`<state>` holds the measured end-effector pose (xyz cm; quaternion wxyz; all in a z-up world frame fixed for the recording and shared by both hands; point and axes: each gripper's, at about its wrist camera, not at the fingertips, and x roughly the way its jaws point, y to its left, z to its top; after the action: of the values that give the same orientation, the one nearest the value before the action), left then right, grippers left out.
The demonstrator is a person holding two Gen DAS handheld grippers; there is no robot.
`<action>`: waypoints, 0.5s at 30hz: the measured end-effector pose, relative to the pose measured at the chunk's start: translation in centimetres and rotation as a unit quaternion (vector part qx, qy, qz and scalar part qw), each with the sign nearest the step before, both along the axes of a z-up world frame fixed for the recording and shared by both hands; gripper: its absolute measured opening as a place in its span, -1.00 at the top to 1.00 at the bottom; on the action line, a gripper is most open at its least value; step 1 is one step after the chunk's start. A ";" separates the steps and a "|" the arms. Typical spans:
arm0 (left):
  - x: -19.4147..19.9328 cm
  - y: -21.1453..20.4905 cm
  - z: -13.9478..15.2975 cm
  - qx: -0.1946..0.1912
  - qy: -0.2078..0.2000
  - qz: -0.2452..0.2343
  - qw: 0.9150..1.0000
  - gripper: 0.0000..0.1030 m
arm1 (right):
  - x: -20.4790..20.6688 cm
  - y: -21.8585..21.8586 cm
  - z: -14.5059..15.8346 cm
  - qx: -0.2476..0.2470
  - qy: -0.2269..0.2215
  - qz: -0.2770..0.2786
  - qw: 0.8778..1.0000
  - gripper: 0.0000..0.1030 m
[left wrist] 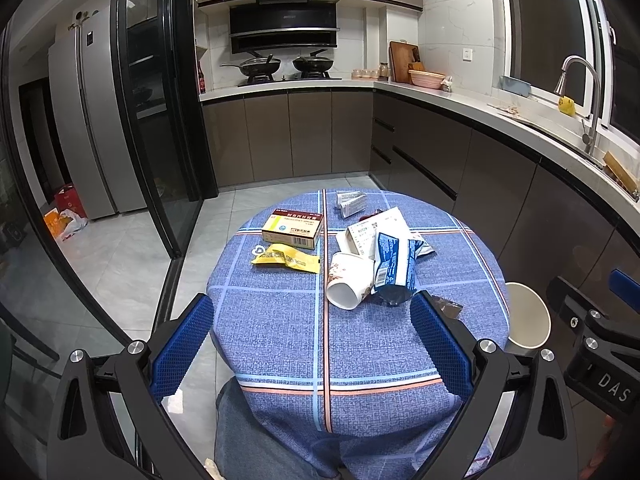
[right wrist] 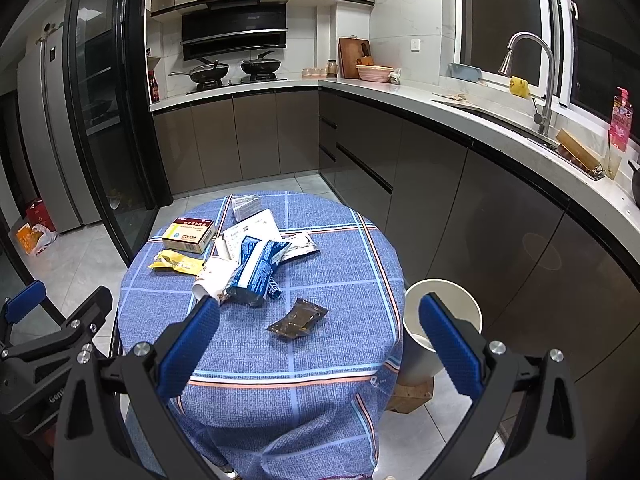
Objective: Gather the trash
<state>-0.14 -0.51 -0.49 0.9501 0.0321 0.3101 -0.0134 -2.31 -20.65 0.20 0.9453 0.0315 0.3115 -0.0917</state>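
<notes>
Trash lies on a round table with a blue checked cloth (left wrist: 280, 332) (right wrist: 328, 280): a medicine box (left wrist: 293, 227) (right wrist: 189, 233), a yellow wrapper (left wrist: 286, 259) (right wrist: 175, 263), a tipped white paper cup (left wrist: 347, 280) (right wrist: 210, 276), a blue-white packet (left wrist: 394, 264) (right wrist: 256, 270), white papers (left wrist: 376, 226) (right wrist: 252, 226) and a brown sachet (right wrist: 298, 317) (left wrist: 448, 307). A white bin (left wrist: 528, 316) (right wrist: 440, 312) stands beside the table's right edge. My left gripper (left wrist: 312, 344) hovers open over the near cloth. My right gripper (right wrist: 318, 340) hangs open, with the sachet between its fingers' line and beyond them.
Brown kitchen cabinets (right wrist: 440, 184) and a counter with a sink tap (right wrist: 532, 68) run along the right. A glass sliding door (left wrist: 160, 120) and a fridge (left wrist: 84, 120) stand left. Bags (left wrist: 66, 216) lie on the tiled floor. A wooden block (right wrist: 412, 394) sits under the bin.
</notes>
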 end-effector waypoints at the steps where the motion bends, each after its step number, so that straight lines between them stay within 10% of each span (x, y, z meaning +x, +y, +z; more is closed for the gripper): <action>1: -0.1 0.0 -0.1 0.000 0.000 0.000 1.000 -0.84 | 0.0 0.0 0.0 0.000 0.000 0.000 1.000 -0.94; 15: -0.2 0.0 0.2 -0.002 0.001 0.000 1.000 -0.84 | -0.4 -0.6 -0.3 0.003 -0.002 -0.005 1.000 -0.94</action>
<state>-0.37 -0.55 -0.29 0.9499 0.0303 0.3107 -0.0144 -2.73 -21.23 -0.11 0.9454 0.0358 0.3096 -0.0957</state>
